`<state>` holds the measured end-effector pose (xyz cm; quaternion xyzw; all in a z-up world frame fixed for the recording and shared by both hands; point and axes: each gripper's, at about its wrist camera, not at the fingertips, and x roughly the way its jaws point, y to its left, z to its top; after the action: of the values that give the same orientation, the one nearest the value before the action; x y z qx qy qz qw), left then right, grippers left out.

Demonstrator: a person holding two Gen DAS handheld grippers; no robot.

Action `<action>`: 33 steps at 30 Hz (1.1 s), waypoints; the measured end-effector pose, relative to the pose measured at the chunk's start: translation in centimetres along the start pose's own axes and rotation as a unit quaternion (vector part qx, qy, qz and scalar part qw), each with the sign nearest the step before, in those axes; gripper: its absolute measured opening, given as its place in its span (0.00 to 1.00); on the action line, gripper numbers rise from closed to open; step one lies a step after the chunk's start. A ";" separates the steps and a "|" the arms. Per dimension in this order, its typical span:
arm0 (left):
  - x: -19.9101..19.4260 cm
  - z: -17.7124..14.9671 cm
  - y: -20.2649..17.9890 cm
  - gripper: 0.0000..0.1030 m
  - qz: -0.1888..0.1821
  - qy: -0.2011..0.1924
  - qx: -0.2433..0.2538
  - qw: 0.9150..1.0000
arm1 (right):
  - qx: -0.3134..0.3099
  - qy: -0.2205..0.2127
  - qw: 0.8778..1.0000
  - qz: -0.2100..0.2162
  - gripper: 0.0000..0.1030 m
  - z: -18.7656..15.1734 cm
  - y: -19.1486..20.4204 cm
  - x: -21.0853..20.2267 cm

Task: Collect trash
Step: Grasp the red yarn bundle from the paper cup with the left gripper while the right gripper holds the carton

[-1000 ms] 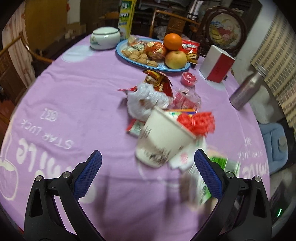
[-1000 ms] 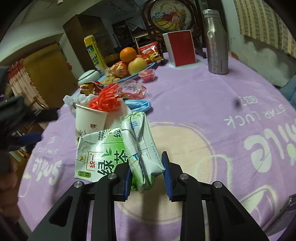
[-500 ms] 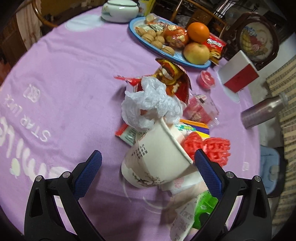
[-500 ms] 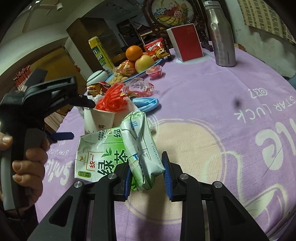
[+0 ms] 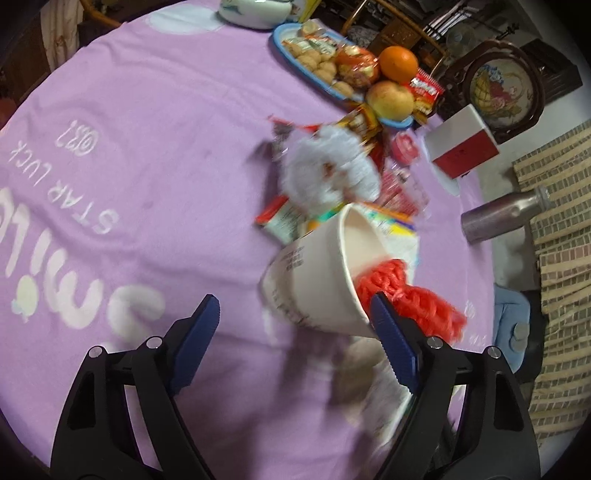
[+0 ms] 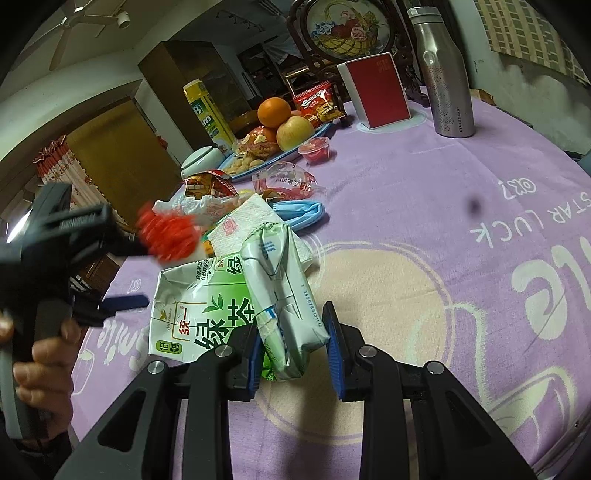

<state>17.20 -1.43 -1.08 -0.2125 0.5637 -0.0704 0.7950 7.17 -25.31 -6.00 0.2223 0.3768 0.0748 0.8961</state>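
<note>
My left gripper (image 5: 291, 321) is open. A white paper cup (image 5: 317, 280) with red netting (image 5: 410, 295) spilling from its mouth lies tilted just ahead of its right finger; whether they touch I cannot tell. Beyond it lie a white plastic bag (image 5: 328, 170), snack wrappers (image 5: 284, 218) and a tissue. My right gripper (image 6: 293, 350) is shut on a crushed green tea carton (image 6: 273, 291), held just above the purple tablecloth (image 6: 424, 192). The red netting (image 6: 166, 236) shows blurred beside the left gripper's handle. A blue face mask (image 6: 301, 212) and a clear wrapper (image 6: 284, 181) lie behind the carton.
A blue plate (image 5: 295, 62) holds nuts, an orange (image 6: 274, 111) and an apple (image 6: 295, 133). A red jelly cup (image 6: 316, 149), a red-and-white box (image 6: 378, 90), a steel bottle (image 6: 445, 74), a white lidded bowl (image 5: 258, 11) and a yellow carton (image 6: 207, 110) stand at the far side.
The left gripper has moved in closer to the paper cup, which now lies more tipped with the netting spilling out. The right gripper still holds the carton in place.
</note>
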 end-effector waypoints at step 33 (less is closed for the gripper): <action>-0.3 1.7 -3.3 0.80 0.027 -0.030 0.057 0.998 | -0.003 -0.020 1.000 -0.008 0.29 -0.1 0.0 -0.4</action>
<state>19.06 -3.85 0.95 -0.1531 0.5406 -0.0746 0.8238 6.85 -25.40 -5.83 0.2174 0.3604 0.0642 0.9048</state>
